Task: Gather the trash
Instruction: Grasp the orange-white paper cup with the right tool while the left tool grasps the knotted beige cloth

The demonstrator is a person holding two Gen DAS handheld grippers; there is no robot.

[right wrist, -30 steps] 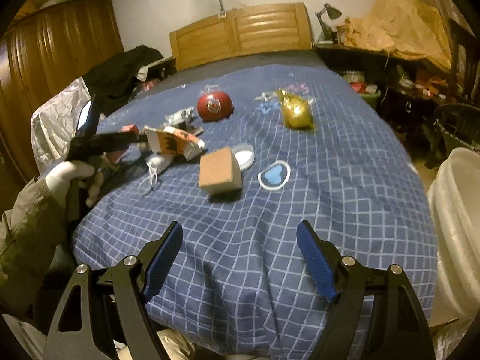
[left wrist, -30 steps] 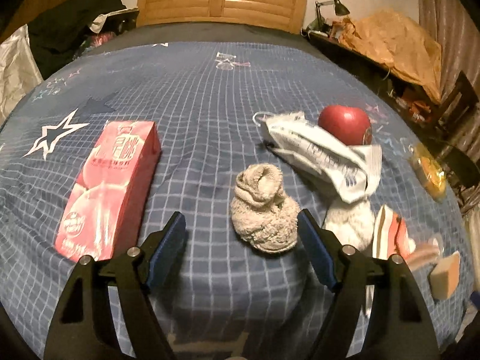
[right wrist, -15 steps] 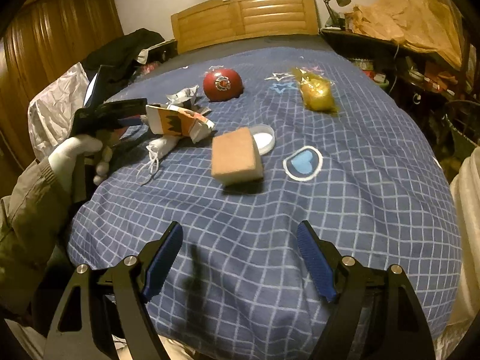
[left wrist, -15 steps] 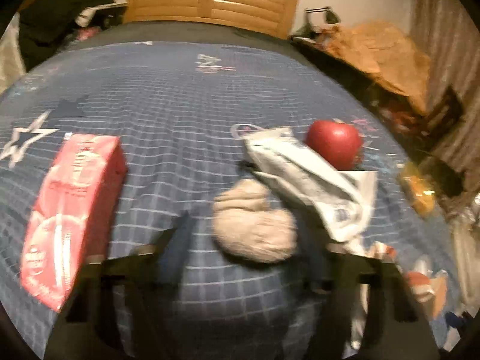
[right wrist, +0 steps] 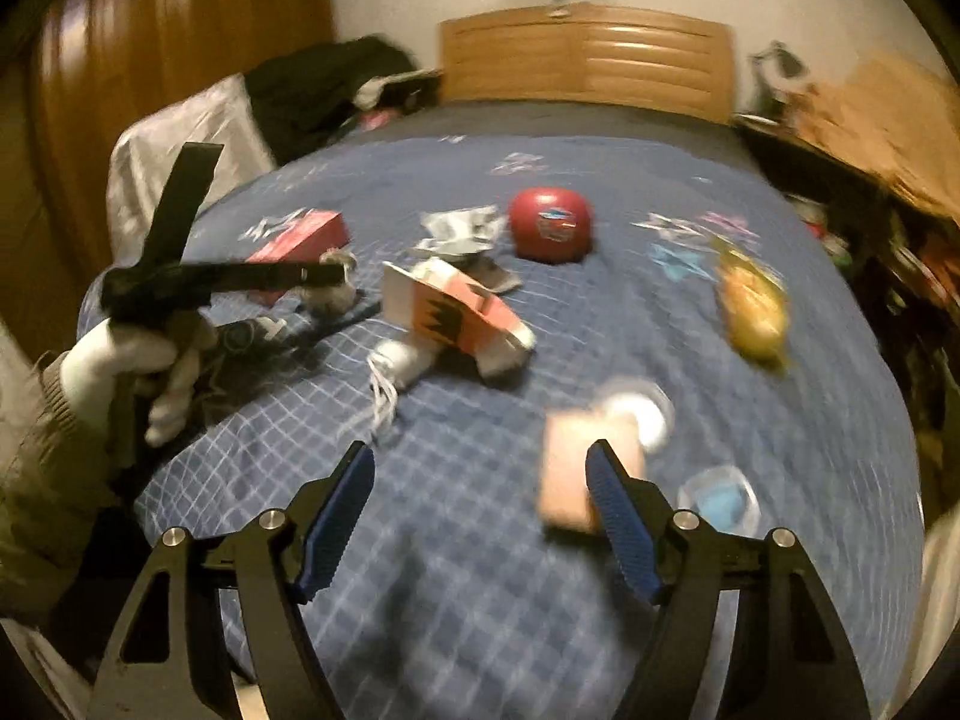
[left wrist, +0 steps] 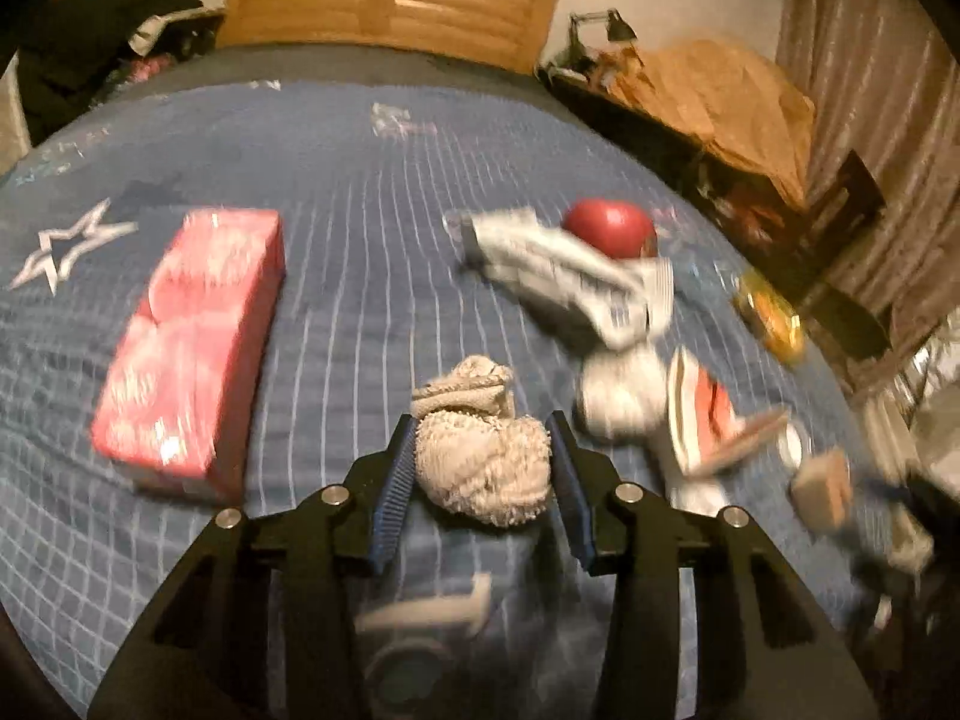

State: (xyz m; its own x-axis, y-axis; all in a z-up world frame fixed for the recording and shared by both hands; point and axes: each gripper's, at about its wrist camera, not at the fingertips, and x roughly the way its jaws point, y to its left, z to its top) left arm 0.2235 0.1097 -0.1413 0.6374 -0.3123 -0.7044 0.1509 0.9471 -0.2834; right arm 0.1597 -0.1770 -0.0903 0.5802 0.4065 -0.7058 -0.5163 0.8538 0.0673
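A balled beige sock [left wrist: 480,450] lies on the blue checked bedspread [left wrist: 360,228]. My left gripper [left wrist: 480,438] has closed around it, both blue pads touching its sides; it also shows in the right wrist view [right wrist: 327,276] with the sock [right wrist: 333,294] in it. My right gripper [right wrist: 480,468] is open and empty over the bed's near part. A tan sponge block [right wrist: 570,474] sits just behind its right finger. A torn orange-white carton [right wrist: 456,312] and a crumpled silver wrapper [left wrist: 570,276] lie mid-bed.
A pink tissue pack [left wrist: 192,336] lies left of the sock. A red apple [right wrist: 549,225], a yellow packet [right wrist: 750,306], a white lid [right wrist: 636,414] and a blue-centred lid [right wrist: 717,495] lie on the bed. The wooden headboard [right wrist: 588,60] is behind, a cluttered desk [left wrist: 720,120] to the right.
My left gripper moved forward around the sock and closed on it. My right gripper moved forward and swung left, so the sponge now sits by its right finger.
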